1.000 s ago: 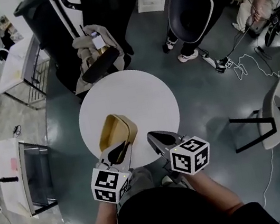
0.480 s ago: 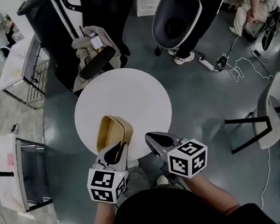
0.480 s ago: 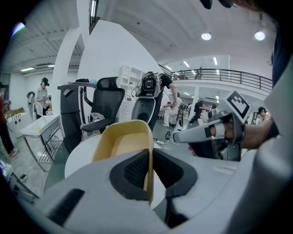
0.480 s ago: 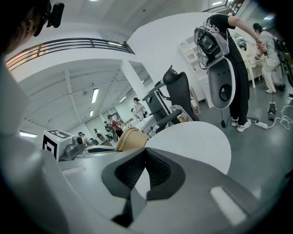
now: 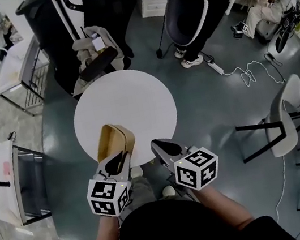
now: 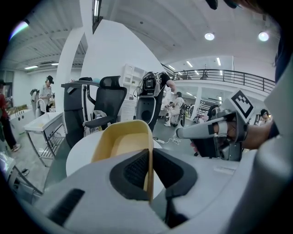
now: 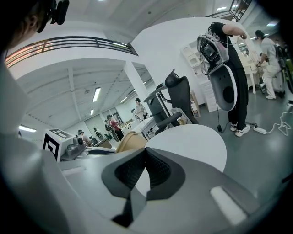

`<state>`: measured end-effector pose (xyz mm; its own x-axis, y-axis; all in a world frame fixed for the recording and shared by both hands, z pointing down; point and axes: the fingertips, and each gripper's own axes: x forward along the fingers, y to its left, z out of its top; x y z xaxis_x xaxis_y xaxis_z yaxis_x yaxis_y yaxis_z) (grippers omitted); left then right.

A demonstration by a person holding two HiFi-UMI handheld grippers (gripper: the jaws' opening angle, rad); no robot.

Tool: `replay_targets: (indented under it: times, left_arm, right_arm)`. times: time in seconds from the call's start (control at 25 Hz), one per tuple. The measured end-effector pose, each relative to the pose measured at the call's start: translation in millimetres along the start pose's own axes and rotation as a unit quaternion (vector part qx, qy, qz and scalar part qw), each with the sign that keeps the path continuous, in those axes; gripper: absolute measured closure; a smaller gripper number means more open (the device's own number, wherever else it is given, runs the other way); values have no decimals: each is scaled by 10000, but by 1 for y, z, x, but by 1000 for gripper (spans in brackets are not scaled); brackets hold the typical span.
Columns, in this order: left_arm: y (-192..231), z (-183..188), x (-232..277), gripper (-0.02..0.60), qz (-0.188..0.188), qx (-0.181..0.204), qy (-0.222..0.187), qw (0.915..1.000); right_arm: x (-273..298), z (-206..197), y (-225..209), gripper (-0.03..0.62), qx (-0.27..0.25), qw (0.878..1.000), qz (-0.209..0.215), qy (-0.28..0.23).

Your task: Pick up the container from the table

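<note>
A yellow plastic container (image 5: 113, 140) sits over the near left edge of the round white table (image 5: 129, 97). My left gripper (image 5: 120, 158) is shut on its near wall, and in the left gripper view that thin wall (image 6: 149, 165) stands squeezed between the black pads. Whether its bottom rests on the table I cannot tell. My right gripper (image 5: 158, 145) hovers beside it at the table's near edge, shut with nothing between its pads (image 7: 155, 167). The right gripper view catches the container (image 7: 130, 141) to its left.
A black office chair with cloth on its seat (image 5: 95, 54) stands just behind the table. A person with a large black shell chair (image 5: 187, 6) is at the back right. A white chair (image 5: 285, 121) stands to the right, a metal cart (image 5: 32, 186) to the left.
Both grippers have drawn back toward my body, and the container has come with the left one toward the table's near edge. The person at the back right has shifted.
</note>
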<state>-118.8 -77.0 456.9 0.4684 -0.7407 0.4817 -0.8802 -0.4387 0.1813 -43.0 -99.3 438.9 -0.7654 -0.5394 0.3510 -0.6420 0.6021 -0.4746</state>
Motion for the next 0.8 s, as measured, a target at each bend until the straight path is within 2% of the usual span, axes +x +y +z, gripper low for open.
replay_targets:
  times: [0.8]
  left_arm:
    - [6, -8, -5, 554, -68, 32, 174, 9998]
  right_arm:
    - [3, 5, 7, 595, -69, 9999, -45, -66]
